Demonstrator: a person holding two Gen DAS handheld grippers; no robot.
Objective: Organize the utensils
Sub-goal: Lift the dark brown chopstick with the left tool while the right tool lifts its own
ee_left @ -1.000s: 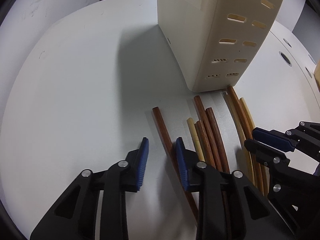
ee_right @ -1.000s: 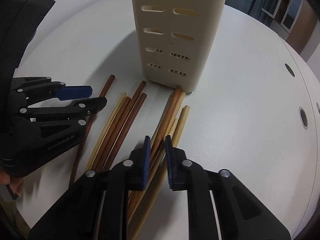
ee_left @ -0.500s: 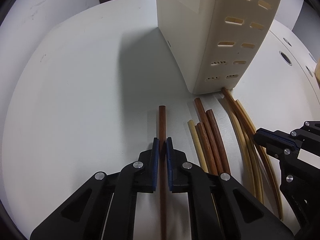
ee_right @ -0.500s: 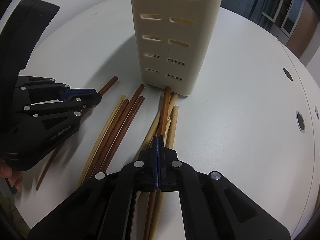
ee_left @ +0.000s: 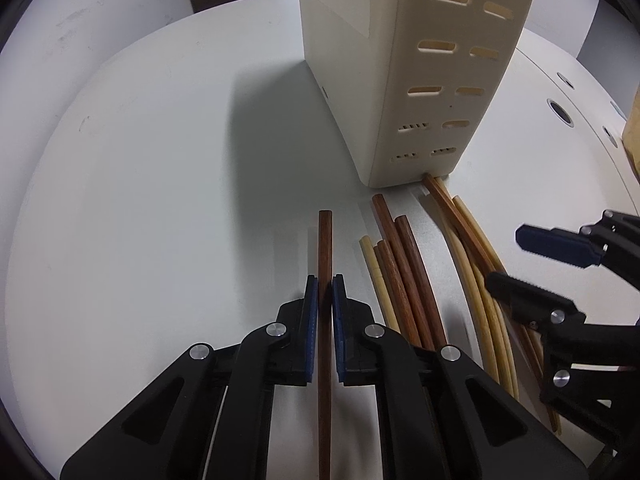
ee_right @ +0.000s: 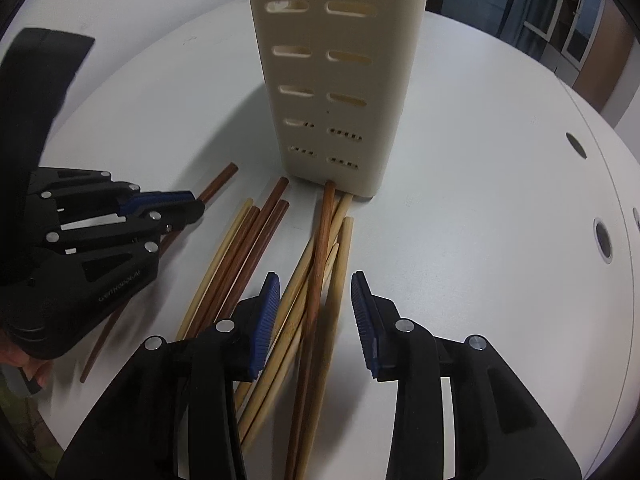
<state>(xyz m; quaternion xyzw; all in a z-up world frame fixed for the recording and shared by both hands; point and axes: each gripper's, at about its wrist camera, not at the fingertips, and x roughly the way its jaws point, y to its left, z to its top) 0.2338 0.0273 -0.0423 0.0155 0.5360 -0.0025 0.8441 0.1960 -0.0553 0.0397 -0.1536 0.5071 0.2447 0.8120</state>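
Note:
My left gripper [ee_left: 325, 294] is shut on a dark brown chopstick [ee_left: 324, 248] that lies on the white table and points toward the cream slotted utensil holder [ee_left: 404, 80]. It also shows in the right wrist view [ee_right: 188, 206]. My right gripper [ee_right: 314, 308] is open, its jaws astride a bundle of pale and brown chopsticks [ee_right: 320, 264] whose tips touch the holder's base [ee_right: 332, 120]. A second group of brown and pale chopsticks [ee_left: 400, 268] lies between the two grippers.
The round white table [ee_left: 160, 160] spreads to the left of the holder. Round holes [ee_right: 602, 240] dot the table's right side. A tan box edge [ee_left: 632, 128] shows at far right.
My left gripper closed on the single dark chopstick and straightened it. My right gripper closed on the bundle half a second ago and has now opened.

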